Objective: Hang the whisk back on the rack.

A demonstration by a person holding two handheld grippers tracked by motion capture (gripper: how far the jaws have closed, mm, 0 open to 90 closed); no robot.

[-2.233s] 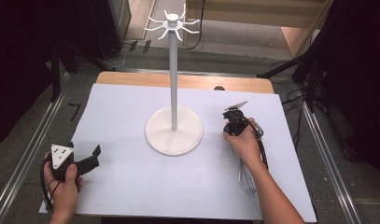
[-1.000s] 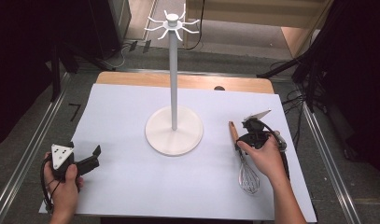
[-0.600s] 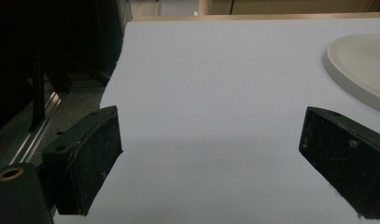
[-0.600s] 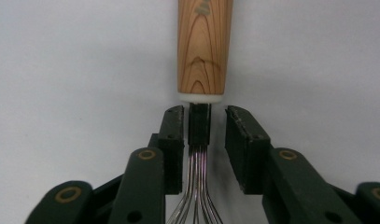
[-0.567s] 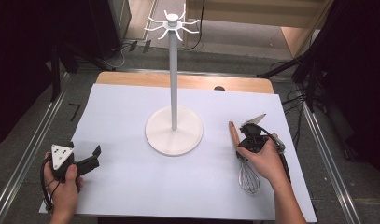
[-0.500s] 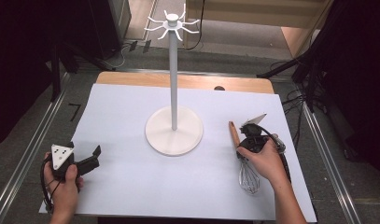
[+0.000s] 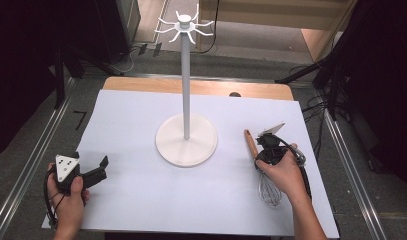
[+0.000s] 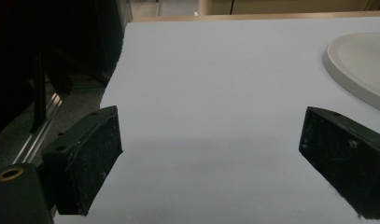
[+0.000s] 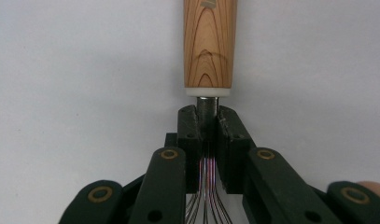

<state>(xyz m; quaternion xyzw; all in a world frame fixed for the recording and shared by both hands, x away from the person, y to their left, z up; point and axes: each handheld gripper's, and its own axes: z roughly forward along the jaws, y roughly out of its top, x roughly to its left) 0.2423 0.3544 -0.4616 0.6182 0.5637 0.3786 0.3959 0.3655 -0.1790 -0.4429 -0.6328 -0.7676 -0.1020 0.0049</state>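
Right gripper view has the right gripper (image 9: 207,128) with its jaws just closed onto the whisk (image 9: 207,46), pinching the metal neck below the wooden handle; the whisk lies flat on the white tabletop (image 7: 141,200). Grasp looks done, lifting and probably hanging remain. Left gripper (image 8: 211,154) rests wide open, empty. Only the hook stand (image 7: 186,140) rises nearby, well apart.
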